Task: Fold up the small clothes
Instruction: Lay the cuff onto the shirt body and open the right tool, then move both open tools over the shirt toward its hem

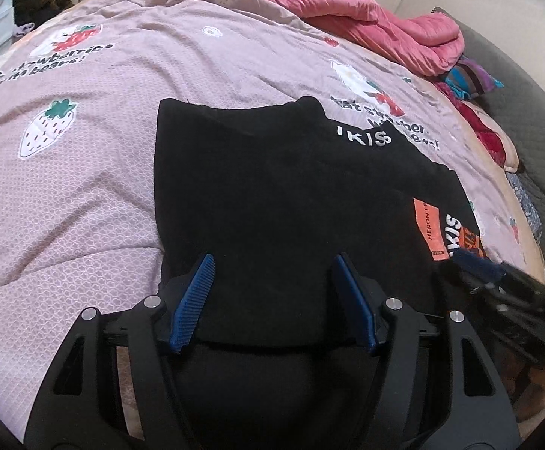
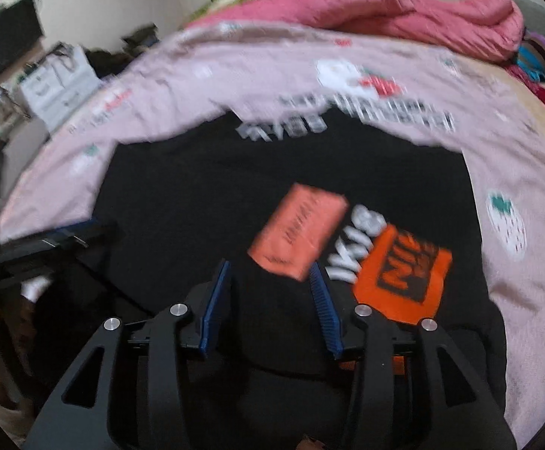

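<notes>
A black garment point(image 1: 280, 187) lies spread on the bed's pink strawberry-print sheet point(image 1: 85, 172), near the front edge of the bed. White lettering shows near its far edge, and orange patches point(image 2: 404, 281) with further white lettering sit on its right portion. The garment appears partly folded, with a straight left edge and a layered right side.

The left tongs point(image 1: 272, 300) are held wide apart over the near edge of the garment, blue pads point(image 1: 193, 303) on either side of black cloth; nothing is pinched between them. The right tongs point(image 2: 270, 307) stand moderately apart above the garment just short of the paler orange patch point(image 2: 298, 228), gripping nothing. The right wrist view is motion-blurred, so actual contact with the cloth cannot be told.

Each tool appears at the margin of the other's view, both at the garment's near edge, well apart.

A rumpled pink quilt point(image 1: 385, 30) lies along the far side of the bed, with striped fabric point(image 1: 471, 78) beside it
</notes>
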